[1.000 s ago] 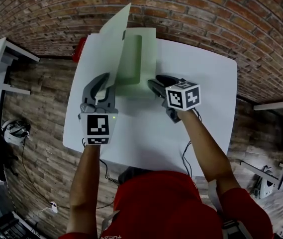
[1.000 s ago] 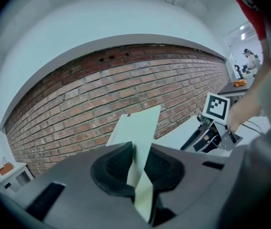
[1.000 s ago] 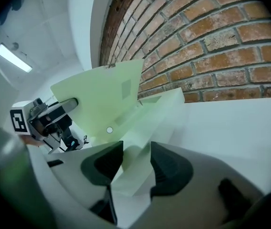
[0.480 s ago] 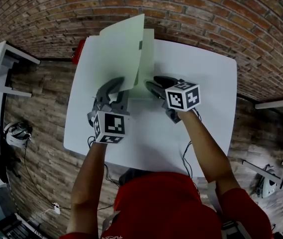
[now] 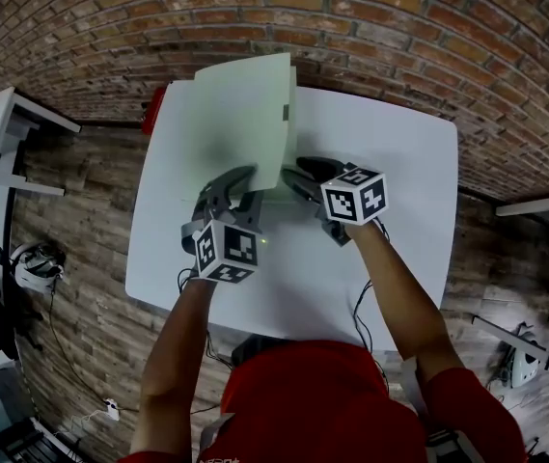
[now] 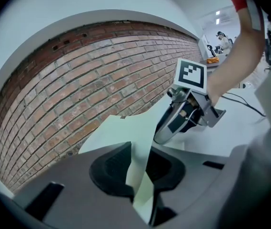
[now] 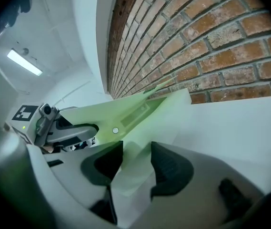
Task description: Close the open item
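Folder (image 5: 240,114) on table (image 5: 390,162); brick wall (image 5: 351,17) behind

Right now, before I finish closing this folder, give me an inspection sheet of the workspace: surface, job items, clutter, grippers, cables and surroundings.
Surface: white table, no marks seen.
Job's things: pale green folder, cover raised and tilted, not yet shut.
Clutter: red object by the table's far left corner; what it is cannot be told.
Grippers: left gripper fingers pinch the raised cover, jaws just been opening a little; right gripper fingers pinch the folder's lower leaf.
Cables: dark cable hangs below the table's near edge.
Surroundings: brick wall, wooden floor, white side table.
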